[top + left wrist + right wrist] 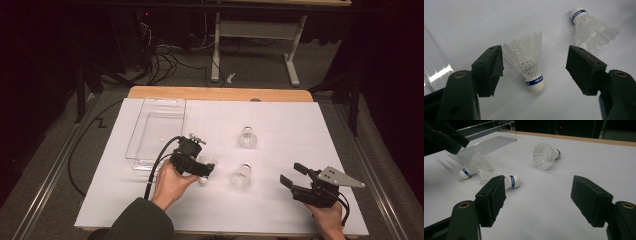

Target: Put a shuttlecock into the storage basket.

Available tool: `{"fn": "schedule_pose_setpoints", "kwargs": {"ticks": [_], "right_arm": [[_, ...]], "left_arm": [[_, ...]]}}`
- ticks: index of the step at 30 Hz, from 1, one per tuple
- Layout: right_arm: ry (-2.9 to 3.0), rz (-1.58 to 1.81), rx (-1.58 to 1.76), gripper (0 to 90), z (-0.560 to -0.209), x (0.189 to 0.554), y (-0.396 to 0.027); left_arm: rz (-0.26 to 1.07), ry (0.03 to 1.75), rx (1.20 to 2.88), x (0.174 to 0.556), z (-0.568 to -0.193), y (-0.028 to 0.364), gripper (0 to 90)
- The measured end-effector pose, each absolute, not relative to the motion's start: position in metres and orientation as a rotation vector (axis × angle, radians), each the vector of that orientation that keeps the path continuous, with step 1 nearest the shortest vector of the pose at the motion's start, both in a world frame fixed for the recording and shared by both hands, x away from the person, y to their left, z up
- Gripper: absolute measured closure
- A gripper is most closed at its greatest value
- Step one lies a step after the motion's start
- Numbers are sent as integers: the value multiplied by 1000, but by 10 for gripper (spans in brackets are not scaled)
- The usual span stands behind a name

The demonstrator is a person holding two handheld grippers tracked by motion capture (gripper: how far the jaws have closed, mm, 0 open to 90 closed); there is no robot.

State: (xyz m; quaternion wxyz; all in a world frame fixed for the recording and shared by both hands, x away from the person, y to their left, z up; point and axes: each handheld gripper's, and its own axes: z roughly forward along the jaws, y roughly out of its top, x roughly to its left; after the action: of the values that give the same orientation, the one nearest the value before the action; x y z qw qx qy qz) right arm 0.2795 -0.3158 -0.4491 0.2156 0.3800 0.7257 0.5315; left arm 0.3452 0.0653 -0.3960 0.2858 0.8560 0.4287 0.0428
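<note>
Three white shuttlecocks with blue-banded corks lie on the white table top [280, 125]. One shuttlecock [529, 65] lies between the jaws of my left gripper [535, 57], cork toward the camera. The jaws stand wide on either side of it and the pads do not press on it. In the high view this left gripper [202, 169] hangs over that shuttlecock [204, 179]. A second shuttlecock [241, 176] lies just to its right, and a third [247, 137] lies farther back. My right gripper [289, 172] is open and holds nothing, low at the front right, apart from all three.
A clear plastic tray [156, 131] stands at the back left of the table, close behind the left gripper. The wooden table edge [220, 93] runs along the back. A white desk frame [255, 30] and cables lie on the floor beyond.
</note>
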Motion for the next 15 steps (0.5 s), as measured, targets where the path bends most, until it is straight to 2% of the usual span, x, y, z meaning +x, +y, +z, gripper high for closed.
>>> {"fn": "schedule_pose_setpoints", "kwargs": {"ticks": [15], "right_arm": [[2017, 1473, 1048, 284, -449, 280, -315]], "left_arm": [[58, 1214, 2363, 354, -412, 57, 306]]}}
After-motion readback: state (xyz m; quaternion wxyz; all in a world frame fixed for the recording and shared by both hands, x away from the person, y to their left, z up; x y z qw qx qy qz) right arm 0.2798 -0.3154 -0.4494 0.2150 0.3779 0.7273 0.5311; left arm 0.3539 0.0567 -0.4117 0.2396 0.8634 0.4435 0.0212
